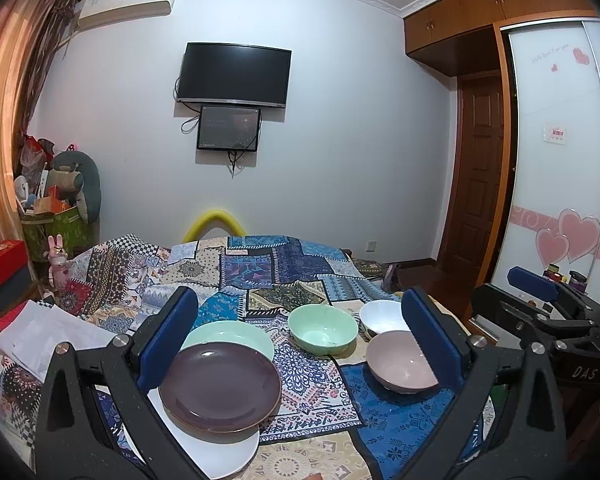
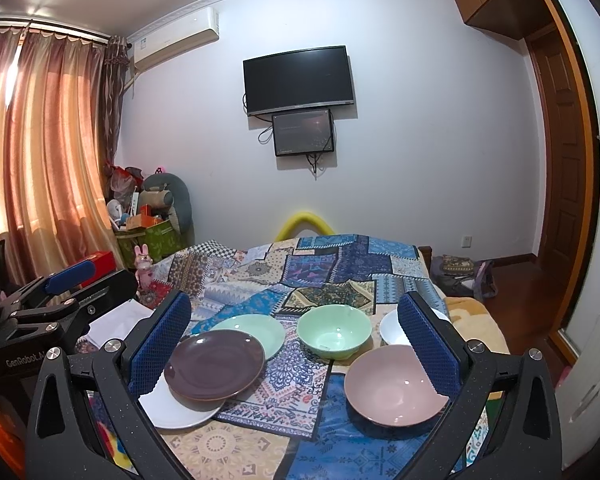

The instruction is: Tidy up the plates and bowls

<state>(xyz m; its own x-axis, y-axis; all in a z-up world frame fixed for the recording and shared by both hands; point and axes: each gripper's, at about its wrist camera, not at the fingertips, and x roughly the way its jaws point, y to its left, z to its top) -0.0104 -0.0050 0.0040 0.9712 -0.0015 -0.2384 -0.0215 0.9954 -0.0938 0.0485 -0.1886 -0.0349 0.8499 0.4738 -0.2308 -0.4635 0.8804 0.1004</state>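
Left wrist view: left gripper (image 1: 296, 344) spread wide, blue pads far apart, nothing between them, held above the patchwork cloth (image 1: 260, 272). On the left, three plates overlapping: purple plate (image 1: 220, 388) uppermost, resting partly on the mint plate (image 1: 236, 338) behind and the white plate (image 1: 212, 448) in front. A loose overlap and not a true stack, so probably the unfinished part of the job. On the right, three bowls apart on the cloth: green bowl (image 1: 323, 330) in the middle, white bowl (image 1: 382, 316) behind the right pad, pink bowl (image 1: 400, 362) nearest. Right gripper (image 1: 540, 292) at the far right edge, seen from the side, apparently parted and empty.

Right wrist view: right gripper (image 2: 296, 344) equally wide open and empty, likewise above the cloth (image 2: 320, 268), aimed at the gap between the groups. Purple plate (image 2: 214, 364) on top, its near edge over the white plate (image 2: 176, 410) and its far edge over the mint plate (image 2: 252, 332). Pink bowl (image 2: 396, 388) just inside the right pad, green bowl (image 2: 334, 332) beyond it, white bowl (image 2: 396, 330) half hidden by that pad. Left gripper (image 2: 60, 280) at the left edge, side-on, opening hard to read from here. Wide stance on both tools sensible for taking a rim; neither committed to a dish yet. Nesting the bowls and squaring the plates likely remain.
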